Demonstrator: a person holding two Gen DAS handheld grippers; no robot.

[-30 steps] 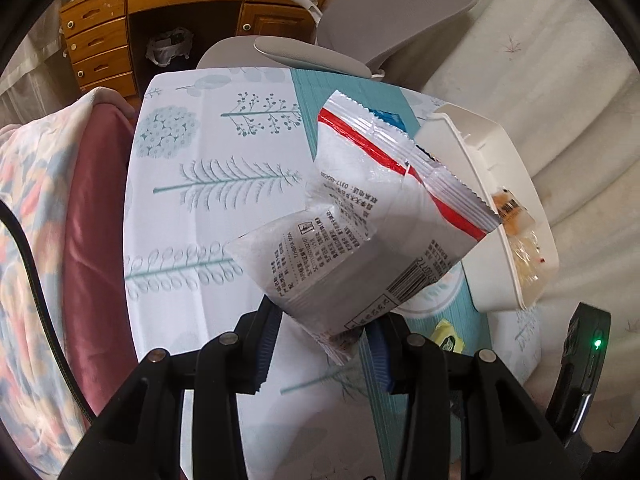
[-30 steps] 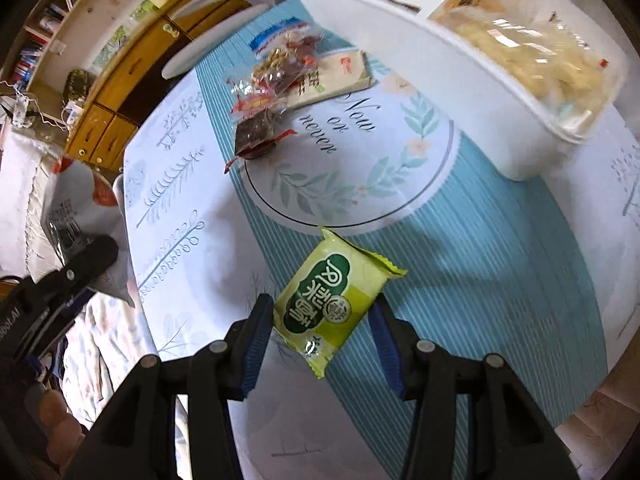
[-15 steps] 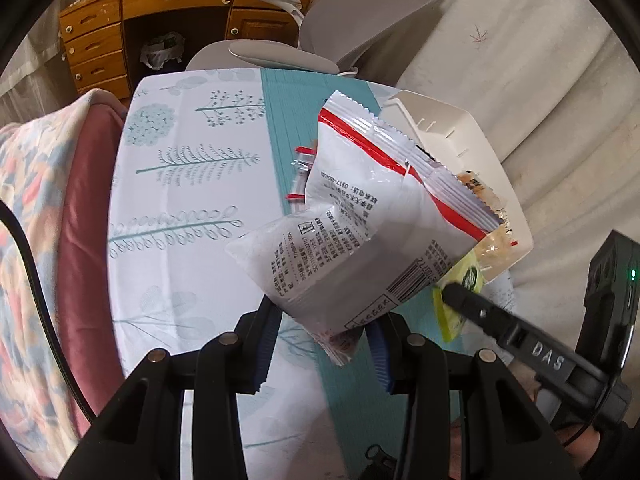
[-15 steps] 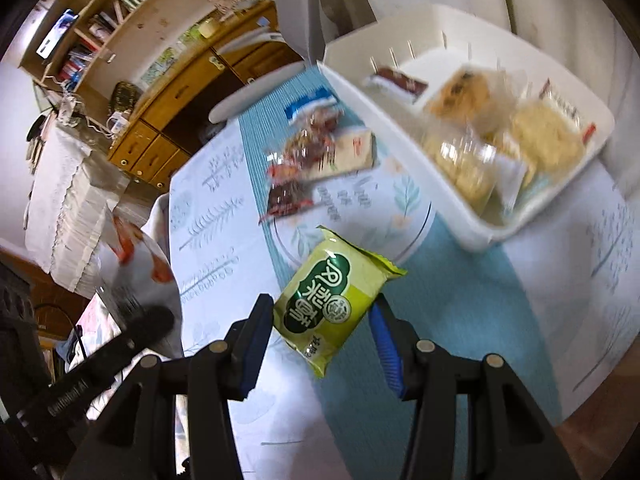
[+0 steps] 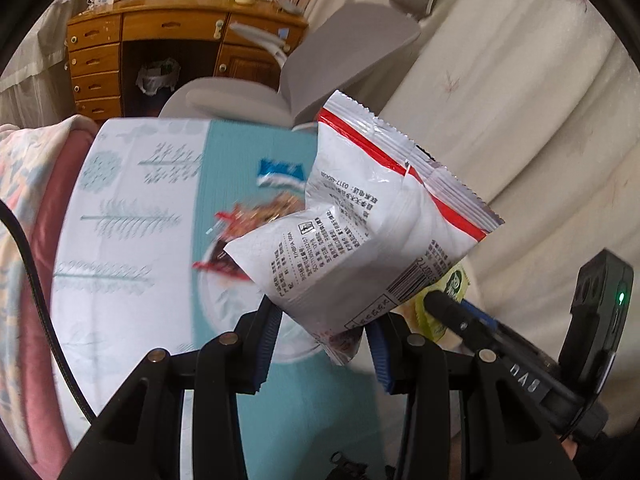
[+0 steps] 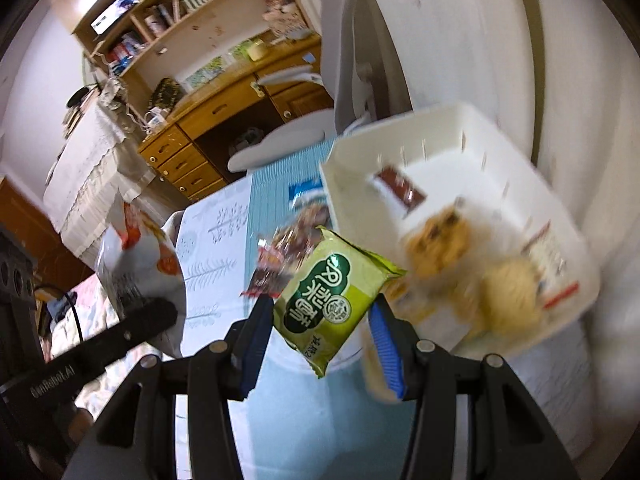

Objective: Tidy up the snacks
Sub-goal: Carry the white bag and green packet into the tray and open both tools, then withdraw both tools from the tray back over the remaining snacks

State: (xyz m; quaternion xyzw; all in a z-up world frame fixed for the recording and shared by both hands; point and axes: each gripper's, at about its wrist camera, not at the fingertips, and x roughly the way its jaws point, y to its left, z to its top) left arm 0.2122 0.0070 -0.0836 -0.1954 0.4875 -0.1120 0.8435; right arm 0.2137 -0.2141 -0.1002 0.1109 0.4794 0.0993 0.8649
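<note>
My left gripper [image 5: 322, 342] is shut on the lower corner of a white snack bag with a red stripe [image 5: 360, 224], held up above the table. My right gripper [image 6: 320, 338] is shut on a green snack packet [image 6: 334, 294], lifted over the table beside a white plastic bin [image 6: 568, 216] that holds several wrapped pastries [image 6: 444, 232] and a brown bar [image 6: 400, 188]. The green packet [image 5: 448, 296] and the right gripper's finger show at the right of the left wrist view. The white bag [image 6: 138, 264] shows at the left of the right wrist view. Several red-wrapped snacks [image 5: 256, 220] lie on the table.
The table carries a white and teal leaf-print cloth [image 5: 128, 216]. A blue-and-white packet [image 5: 280, 172] lies near its far end. A grey chair [image 5: 304, 80] stands behind it, and a wooden desk [image 5: 160, 48] beyond. A pink blanket [image 5: 36, 208] lies along the left; a pale curtain [image 5: 520, 120] hangs on the right.
Both grippers have risen and swung toward the bin, each keeping its packet. The right gripper now shows close beside the left one, and the bin's inside has come into full view.
</note>
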